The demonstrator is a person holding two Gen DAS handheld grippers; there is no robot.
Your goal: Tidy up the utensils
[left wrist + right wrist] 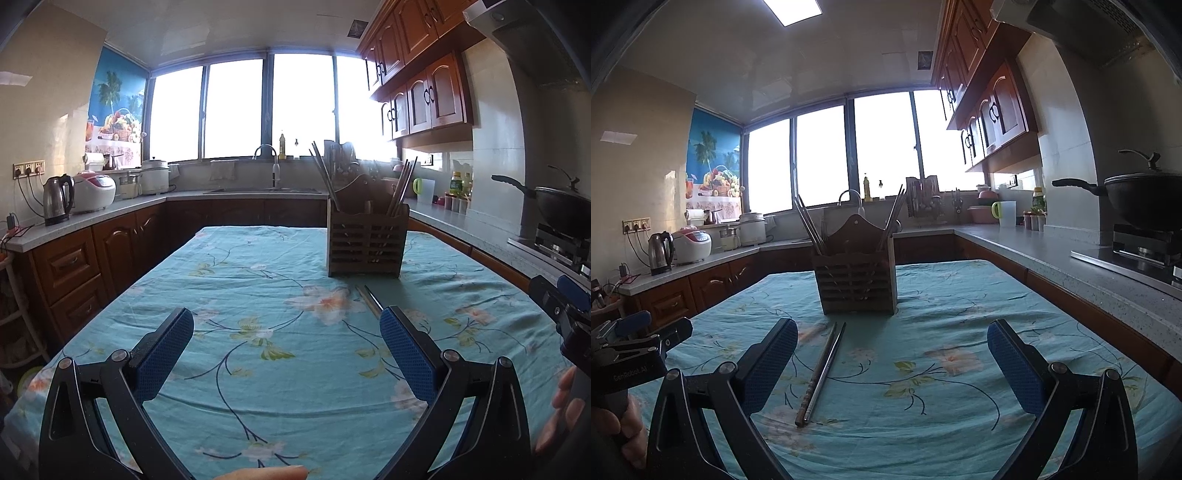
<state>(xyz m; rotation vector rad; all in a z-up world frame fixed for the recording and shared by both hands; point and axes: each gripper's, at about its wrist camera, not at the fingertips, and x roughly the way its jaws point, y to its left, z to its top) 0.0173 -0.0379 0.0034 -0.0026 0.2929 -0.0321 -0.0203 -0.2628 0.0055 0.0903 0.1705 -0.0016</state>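
Note:
A wooden slatted utensil holder (367,240) (856,282) stands on the table with several chopsticks leaning in its left and right compartments. Two loose chopsticks (822,373) lie side by side on the cloth in front of it; their tips show in the left wrist view (369,300), partly hidden by my left gripper's right finger. My left gripper (286,332) is open and empty above the cloth, left of the loose chopsticks. My right gripper (892,350) is open and empty, the chopsticks lying between its fingers near the left one.
The table carries a teal flowered cloth (258,295) (942,332). Counters run along three sides, with a kettle (57,199) and rice cooker (94,192) at left, a sink tap (267,162) at the back, and a wok (1145,199) on the stove at right.

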